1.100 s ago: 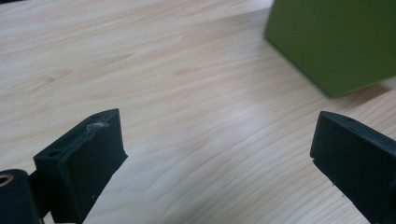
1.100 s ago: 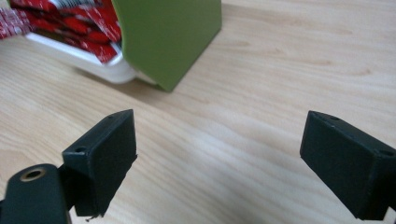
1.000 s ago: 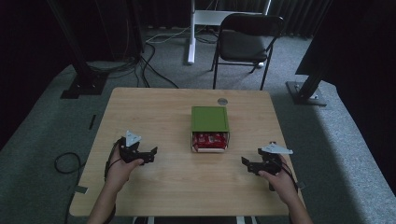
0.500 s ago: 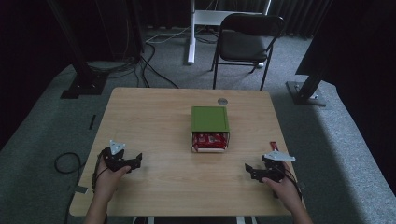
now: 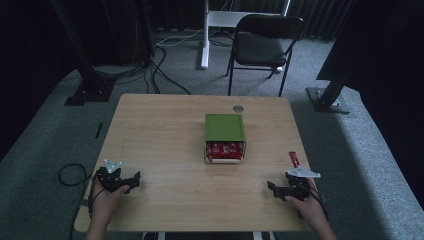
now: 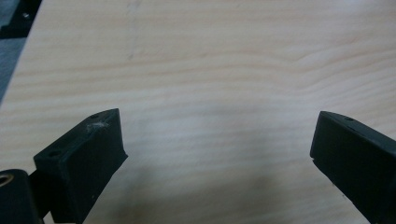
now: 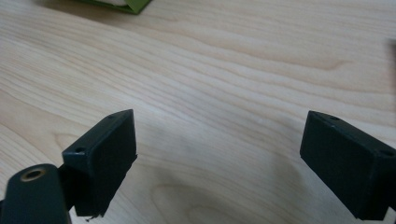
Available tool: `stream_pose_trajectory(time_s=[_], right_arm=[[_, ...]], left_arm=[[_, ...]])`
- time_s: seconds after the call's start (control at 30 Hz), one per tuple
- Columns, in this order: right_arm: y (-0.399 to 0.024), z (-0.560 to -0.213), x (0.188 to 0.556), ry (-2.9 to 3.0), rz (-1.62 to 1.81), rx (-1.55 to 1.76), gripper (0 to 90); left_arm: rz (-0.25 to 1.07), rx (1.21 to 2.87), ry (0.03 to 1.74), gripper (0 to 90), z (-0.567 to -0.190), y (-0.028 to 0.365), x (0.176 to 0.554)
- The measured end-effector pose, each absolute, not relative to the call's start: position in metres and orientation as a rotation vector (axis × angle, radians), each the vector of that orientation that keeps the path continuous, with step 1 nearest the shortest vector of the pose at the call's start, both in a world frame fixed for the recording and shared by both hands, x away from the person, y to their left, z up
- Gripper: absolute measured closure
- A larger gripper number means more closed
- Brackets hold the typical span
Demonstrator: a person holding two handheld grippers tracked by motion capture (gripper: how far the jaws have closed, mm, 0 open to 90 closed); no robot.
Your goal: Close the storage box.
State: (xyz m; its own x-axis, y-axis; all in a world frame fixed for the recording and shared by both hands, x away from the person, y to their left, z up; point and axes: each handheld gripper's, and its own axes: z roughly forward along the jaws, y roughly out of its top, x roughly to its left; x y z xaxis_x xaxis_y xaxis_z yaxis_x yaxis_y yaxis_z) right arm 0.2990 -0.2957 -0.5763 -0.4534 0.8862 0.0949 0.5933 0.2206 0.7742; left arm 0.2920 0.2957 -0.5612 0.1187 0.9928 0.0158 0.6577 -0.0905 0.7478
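A green box (image 5: 224, 128) lies in the middle of the wooden table (image 5: 165, 130), its near end open on red packets (image 5: 224, 149). A green corner of the box (image 7: 126, 4) peeks in at the top of the right gripper view. A single red packet (image 5: 294, 159) lies near the table's right edge. My left gripper (image 5: 134, 181) rests at the front left, open and empty, over bare wood (image 6: 215, 93). At the front right, my right gripper (image 5: 273, 189) is open too, nothing between its jaws, just in front of the loose red packet.
A small round grey disc (image 5: 238, 108) sits near the table's far edge. A dark folding chair (image 5: 265, 45) and a white stand (image 5: 207, 30) are on the carpet behind the table. Black cable (image 5: 70, 175) loops on the floor at left.
Both hands have drawn back toward the table's front edge; the left gripper also moved outward to the left. The loose red packet now shows beyond the right gripper.
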Motion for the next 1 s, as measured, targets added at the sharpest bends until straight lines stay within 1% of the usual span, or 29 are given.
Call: stream_pose_trajectory(time_s=[0.43,0.67,0.7,1.0], right_arm=[[-0.293,-0.582,0.300,2.159,1.052,1.366,10.4],[-0.290,-0.583,0.300,2.162,1.016,1.346,10.5],[-0.287,-0.584,0.299,2.179,0.971,1.307,10.5],[-0.285,-0.584,0.300,2.184,0.976,1.302,10.4]], left_arm=[[0.783,1.780,1.755,4.0,-0.570,0.317,0.277],[0.774,1.742,1.788,3.9,-0.574,0.322,0.274],[0.772,1.728,1.803,3.9,-0.574,0.325,0.273],[0.773,1.719,1.810,3.7,-0.575,0.325,0.274]])
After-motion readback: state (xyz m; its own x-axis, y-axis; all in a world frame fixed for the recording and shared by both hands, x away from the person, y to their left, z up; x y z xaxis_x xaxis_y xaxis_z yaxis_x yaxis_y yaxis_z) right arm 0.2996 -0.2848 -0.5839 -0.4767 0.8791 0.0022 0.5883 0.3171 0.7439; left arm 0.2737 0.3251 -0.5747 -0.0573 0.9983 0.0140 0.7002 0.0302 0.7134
